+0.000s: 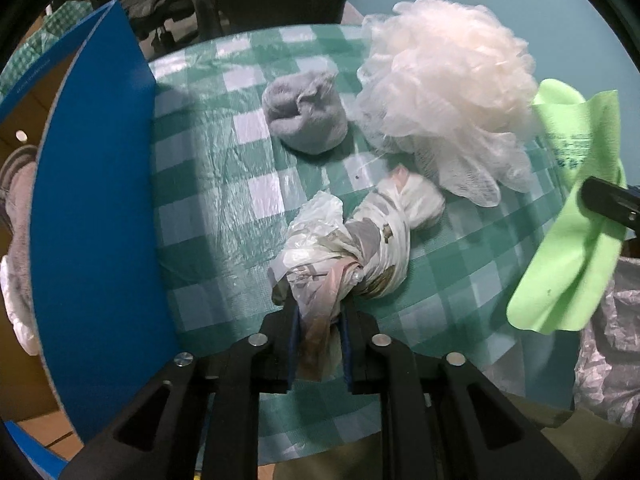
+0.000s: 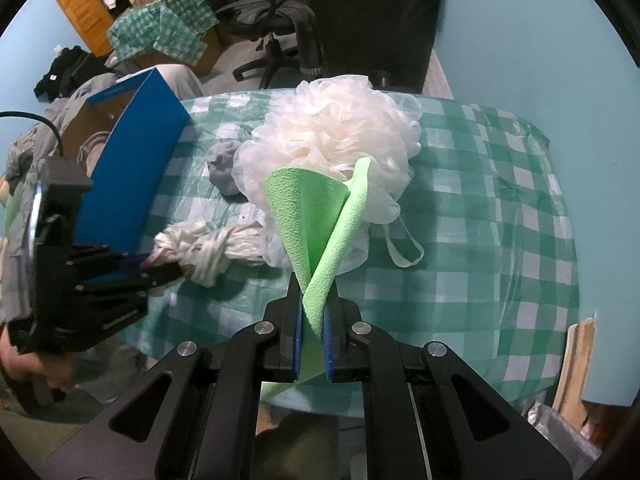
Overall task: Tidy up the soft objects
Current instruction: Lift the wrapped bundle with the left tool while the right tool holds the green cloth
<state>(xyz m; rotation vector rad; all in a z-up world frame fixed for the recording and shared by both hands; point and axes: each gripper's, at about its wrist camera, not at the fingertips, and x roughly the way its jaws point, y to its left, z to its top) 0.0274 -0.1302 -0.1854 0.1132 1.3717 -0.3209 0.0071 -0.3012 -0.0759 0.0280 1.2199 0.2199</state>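
Observation:
My left gripper (image 1: pixel 319 312) is shut on the end of a knotted white plastic bag (image 1: pixel 360 240) lying on the checked table; the right wrist view shows the bag (image 2: pixel 208 250) and that gripper (image 2: pixel 154 270) too. My right gripper (image 2: pixel 313 300) is shut on a lime green cloth (image 2: pixel 316 224), held above the table; the left wrist view shows this cloth (image 1: pixel 576 232) at the right. A cream mesh bath pouf (image 1: pixel 444 88) and a grey rolled sock (image 1: pixel 306 118) sit on the table behind the bag.
A blue-sided cardboard box (image 1: pixel 96 200) stands open at the table's left edge (image 2: pixel 136 176), with soft items inside. The round table (image 1: pixel 224 208) wears a green-and-white checked cover. Office chairs (image 2: pixel 276 20) and clutter stand beyond. A grey plastic bag (image 1: pixel 608 360) hangs low right.

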